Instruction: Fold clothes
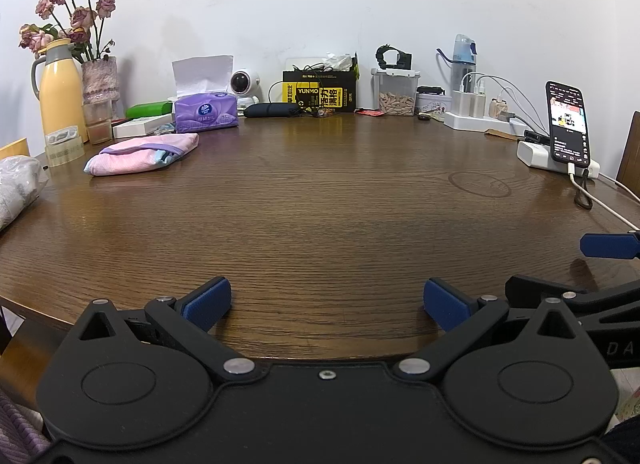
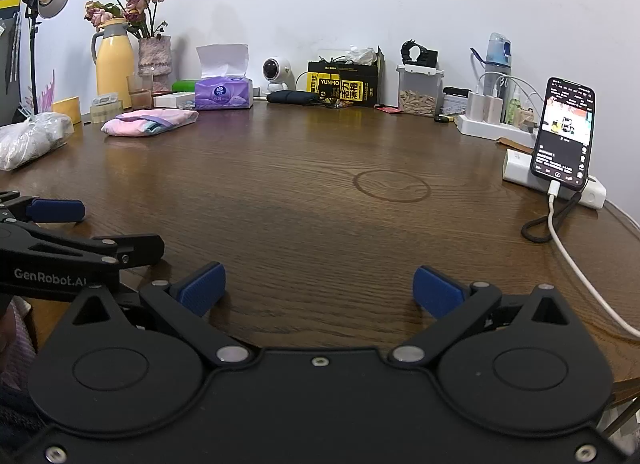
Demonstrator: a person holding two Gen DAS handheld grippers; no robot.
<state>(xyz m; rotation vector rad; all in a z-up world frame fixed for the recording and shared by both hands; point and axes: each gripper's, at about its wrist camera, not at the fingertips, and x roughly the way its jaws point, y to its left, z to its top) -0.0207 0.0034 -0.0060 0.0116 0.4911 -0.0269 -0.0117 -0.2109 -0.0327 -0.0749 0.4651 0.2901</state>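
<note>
A folded pink garment (image 1: 144, 153) with blue and purple trim lies at the far left of the brown wooden table (image 1: 320, 203); the right wrist view shows the same garment (image 2: 150, 121) far left too. My left gripper (image 1: 327, 306) hovers open over the table's near edge, nothing between its blue pads. My right gripper (image 2: 319, 291) is open as well, just to its right, also empty. Each gripper shows at the edge of the other's view. Both are far from the garment.
A plastic bag with grey cloth (image 1: 16, 191) sits at the left edge. Along the back wall stand a yellow flask (image 1: 60, 91), flower vase (image 1: 100, 79), tissue box (image 1: 206, 111), black box (image 1: 320, 93) and jar (image 1: 396, 91). A phone (image 2: 562, 131) with cable (image 2: 576, 264) stands right.
</note>
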